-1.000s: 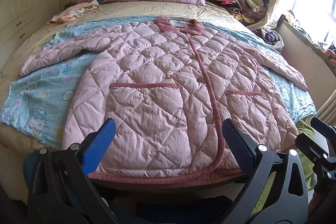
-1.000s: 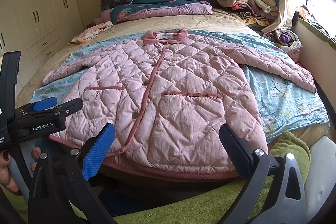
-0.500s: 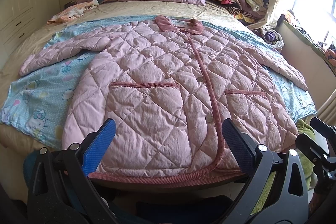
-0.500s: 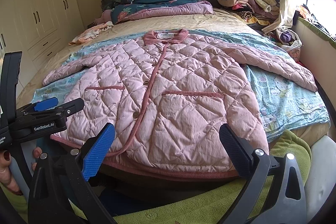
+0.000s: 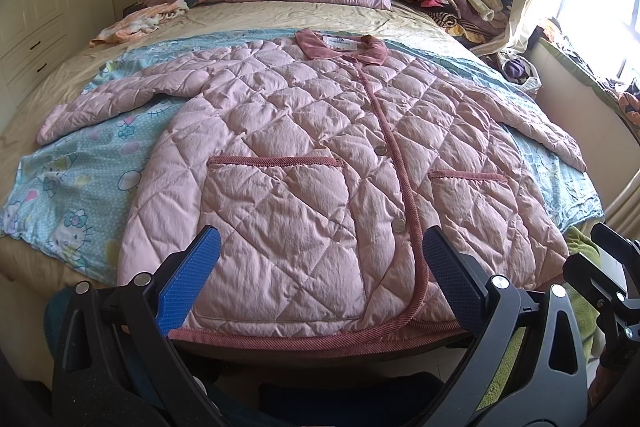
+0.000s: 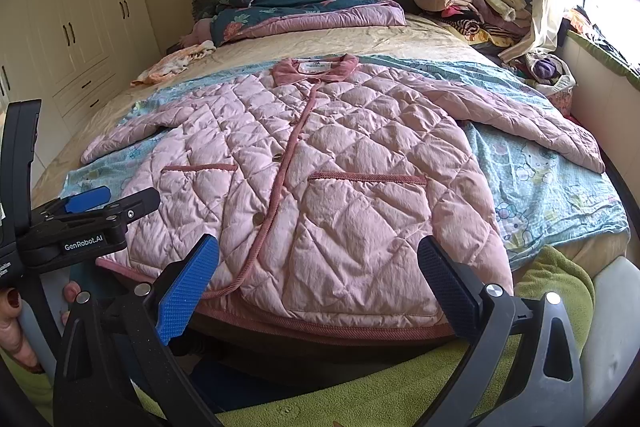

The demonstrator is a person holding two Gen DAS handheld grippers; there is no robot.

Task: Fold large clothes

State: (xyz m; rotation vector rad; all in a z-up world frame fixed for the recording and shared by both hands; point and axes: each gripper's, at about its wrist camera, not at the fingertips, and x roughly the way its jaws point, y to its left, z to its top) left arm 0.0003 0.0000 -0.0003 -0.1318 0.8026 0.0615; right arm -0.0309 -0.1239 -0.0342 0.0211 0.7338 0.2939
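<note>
Pink jacket (image 5: 320, 155) flat; both claws spread; only rt view shows L claw (image 6: 86, 205).

Pink quilted jacket (image 5: 320, 163) — buttoned, flat, front-up — sleeves spread wide.

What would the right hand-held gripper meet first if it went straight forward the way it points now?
Most likely the pink quilted jacket spread on the bed, near its hem and right pocket. The right hand-held gripper is open and empty, with nothing visible in between, though depth is hard to judge in this fisheye view.
</note>
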